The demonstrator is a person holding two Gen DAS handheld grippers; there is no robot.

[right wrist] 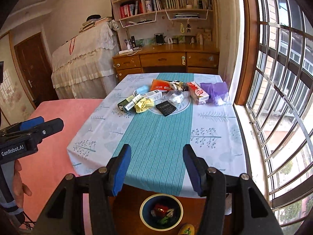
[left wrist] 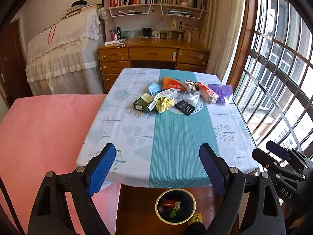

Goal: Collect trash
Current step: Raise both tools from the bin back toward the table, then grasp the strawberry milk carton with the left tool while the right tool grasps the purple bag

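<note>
Both of your grippers hang above the near edge of the table (left wrist: 109, 129), tilted down toward it, and neither holds anything. The left gripper (left wrist: 159, 168) has its jaws wide apart with only tablecloth showing between them; the right gripper (right wrist: 156, 169) is parted somewhat less, also empty.

The trash sits in a loose heap toward the far end of the table, well apart from both grippers. The bin (right wrist: 161, 212) stands on the floor just below the near table edge and already has a few scraps in it.

Most of this will probably handle light. The crumpled yellow paper (left wrist: 165, 103) is soft and should squash under the pads, so pinch it across its bulk. The flat black card (left wrist: 184, 107) lies flush on the cloth and looks the hardest to get under; likely you will need to catch an edge or corner. The orange packet (left wrist: 172, 84) and the clear plastic wrapper (left wrist: 191, 96) seem slippery and floppy, so grip a crease or fold. The small cartons, such as the red and white box (left wrist: 208, 95), are stiff; take them across the narrow sides. The purple bag (left wrist: 221, 91) is limp, so gather a bunch of it.
</note>
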